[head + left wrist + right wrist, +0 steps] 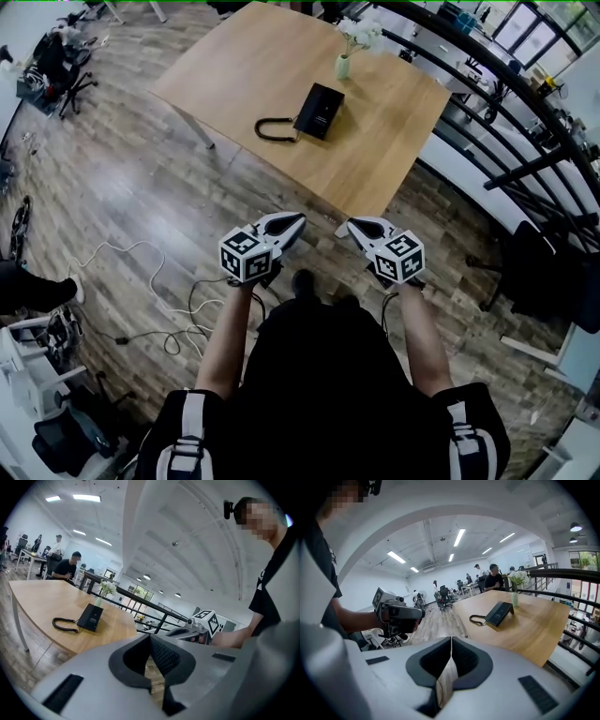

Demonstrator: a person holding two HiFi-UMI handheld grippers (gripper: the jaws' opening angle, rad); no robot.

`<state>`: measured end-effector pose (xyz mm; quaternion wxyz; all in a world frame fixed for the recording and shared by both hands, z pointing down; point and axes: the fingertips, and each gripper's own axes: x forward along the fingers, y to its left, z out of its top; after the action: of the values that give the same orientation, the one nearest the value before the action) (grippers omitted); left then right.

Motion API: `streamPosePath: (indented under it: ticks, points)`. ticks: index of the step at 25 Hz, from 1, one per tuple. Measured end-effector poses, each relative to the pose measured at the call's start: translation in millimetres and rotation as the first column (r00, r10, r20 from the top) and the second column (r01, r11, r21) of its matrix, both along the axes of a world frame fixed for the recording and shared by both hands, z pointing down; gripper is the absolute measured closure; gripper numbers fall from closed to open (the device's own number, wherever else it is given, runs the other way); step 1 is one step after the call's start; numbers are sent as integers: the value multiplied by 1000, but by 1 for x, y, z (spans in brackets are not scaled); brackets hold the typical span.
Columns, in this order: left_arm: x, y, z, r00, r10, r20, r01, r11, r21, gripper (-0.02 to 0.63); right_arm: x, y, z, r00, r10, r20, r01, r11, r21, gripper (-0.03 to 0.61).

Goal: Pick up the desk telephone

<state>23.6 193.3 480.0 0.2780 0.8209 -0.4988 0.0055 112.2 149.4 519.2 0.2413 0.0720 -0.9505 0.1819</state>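
A black desk telephone (319, 111) lies on a wooden table (234, 66) with its coiled cord (275, 129) trailing to its left. It also shows in the left gripper view (90, 617) and the right gripper view (498, 613). My left gripper (298, 221) and right gripper (345, 227) hang side by side over the floor, just short of the table's near corner, well apart from the phone. Both are shut with nothing between their jaws, as seen close up on the left gripper (150, 644) and the right gripper (451, 651).
A small vase of white flowers (344, 64) stands just beyond the phone. A dark railing (506, 131) runs along the table's right side. Cables (159, 309) trail over the wood floor at the left. People sit at a far desk (68, 566).
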Motion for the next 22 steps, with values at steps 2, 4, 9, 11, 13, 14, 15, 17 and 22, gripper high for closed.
streamPosePath:
  ticks: [2, 4, 9, 11, 13, 14, 15, 17, 22]
  points:
    - [-7, -1, 2, 1000, 7, -4, -7, 1000, -1, 592, -7, -1, 2, 1000, 10, -3, -10, 1000, -1, 554]
    - [-14, -3, 3, 1000, 11, -7, -11, 1000, 1, 592, -13, -3, 3, 1000, 17, -5, -17, 1000, -1, 554]
    - [-29, -3, 6, 1000, 14, -12, -14, 1000, 1, 592, -28, -4, 4, 1000, 25, -10, -25, 1000, 5, 554]
    - [-36, -2, 6, 1000, 13, -12, -13, 1000, 0, 592, -34, -4, 5, 1000, 25, -12, -25, 1000, 6, 554]
    - [-43, -2, 6, 1000, 14, -12, -14, 1000, 0, 592, -41, -4, 4, 1000, 28, -12, -28, 1000, 6, 554]
    - [-46, -2, 6, 1000, 14, -12, -14, 1000, 0, 592, -43, -5, 4, 999, 30, -11, -30, 1000, 6, 554]
    - [-49, -3, 6, 1000, 14, -12, -14, 1000, 1, 592, -46, -6, 4, 999, 32, -11, -32, 999, 6, 554]
    - [-54, -3, 6, 1000, 13, -12, -13, 1000, 2, 592, -51, -6, 4, 999, 32, -12, -32, 999, 8, 554]
    - [-64, -5, 9, 1000, 15, -9, -15, 1000, -2, 592, -61, -7, 8, 999, 26, -23, -26, 1000, 6, 554]
